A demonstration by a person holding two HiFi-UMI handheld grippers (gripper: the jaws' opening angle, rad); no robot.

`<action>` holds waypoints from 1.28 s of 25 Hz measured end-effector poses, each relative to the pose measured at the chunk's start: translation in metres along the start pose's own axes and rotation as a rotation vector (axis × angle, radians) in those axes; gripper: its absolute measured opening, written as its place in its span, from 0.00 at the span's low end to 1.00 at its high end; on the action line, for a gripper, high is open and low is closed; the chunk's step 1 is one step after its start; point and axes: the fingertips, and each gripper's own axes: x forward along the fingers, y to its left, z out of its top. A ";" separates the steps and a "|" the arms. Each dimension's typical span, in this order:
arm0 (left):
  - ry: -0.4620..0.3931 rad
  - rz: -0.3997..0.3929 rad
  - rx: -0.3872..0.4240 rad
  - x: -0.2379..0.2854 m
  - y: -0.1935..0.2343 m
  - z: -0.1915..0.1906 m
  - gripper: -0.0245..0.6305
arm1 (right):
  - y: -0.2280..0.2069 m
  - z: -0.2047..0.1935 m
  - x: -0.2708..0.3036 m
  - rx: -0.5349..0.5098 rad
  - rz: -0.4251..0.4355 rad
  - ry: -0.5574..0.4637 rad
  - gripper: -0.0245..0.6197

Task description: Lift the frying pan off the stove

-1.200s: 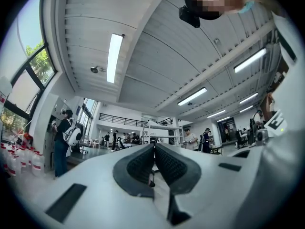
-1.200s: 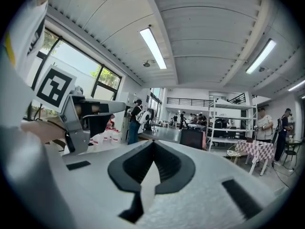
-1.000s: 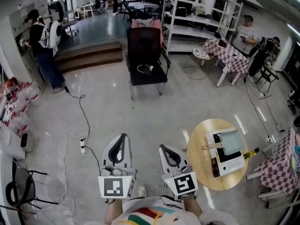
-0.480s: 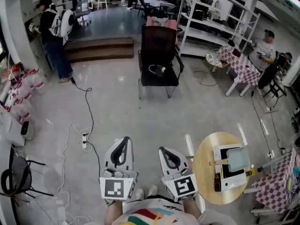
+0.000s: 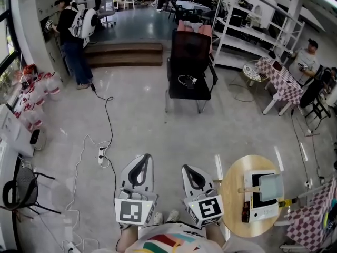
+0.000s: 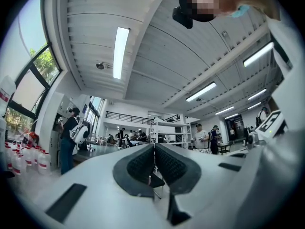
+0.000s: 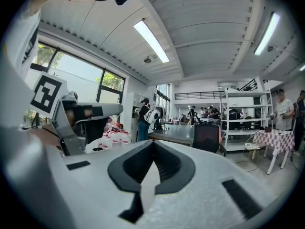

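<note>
A grey square frying pan (image 5: 270, 186) with a wooden handle (image 5: 249, 190) sits on a white stove (image 5: 262, 203) on a round wooden table (image 5: 231, 194) at the lower right of the head view. My left gripper (image 5: 142, 159) and right gripper (image 5: 189, 169) are held side by side close to my body, over the floor and left of the table. Both are shut with nothing between the jaws. In the left gripper view the left gripper (image 6: 154, 147) has its pads pressed together, and so does the right gripper (image 7: 153, 145) in the right gripper view. Both point level into the room.
A black chair (image 5: 190, 62) stands ahead. A power strip with cables (image 5: 101, 154) lies on the floor to the left. A person with a backpack (image 5: 76, 30) stands far left. Checkered tables (image 5: 284, 83) and shelving (image 5: 247, 30) fill the right. Another black chair (image 5: 16, 188) is at the near left.
The whole scene has slid right and down in the head view, so the table with the pan now sits lower right. Both grippers keep their place and stay shut.
</note>
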 end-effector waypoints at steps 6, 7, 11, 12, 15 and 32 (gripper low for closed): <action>0.016 -0.007 0.011 -0.003 -0.010 -0.004 0.05 | -0.001 -0.007 -0.007 0.029 -0.004 -0.007 0.03; 0.014 -0.004 0.015 -0.002 -0.011 -0.004 0.05 | -0.003 -0.009 -0.008 0.034 -0.005 -0.009 0.03; 0.031 -0.002 0.009 -0.003 -0.013 -0.007 0.05 | -0.009 -0.011 -0.009 0.041 -0.006 -0.006 0.03; 0.036 -0.006 -0.001 -0.003 -0.013 -0.008 0.05 | -0.008 -0.008 -0.010 0.036 -0.012 -0.011 0.03; 0.015 -0.022 -0.015 0.001 -0.013 0.002 0.05 | -0.011 0.005 -0.019 0.016 -0.058 -0.029 0.03; -0.008 -0.583 -0.085 0.099 -0.277 -0.023 0.05 | -0.222 -0.042 -0.235 0.107 -0.738 -0.072 0.03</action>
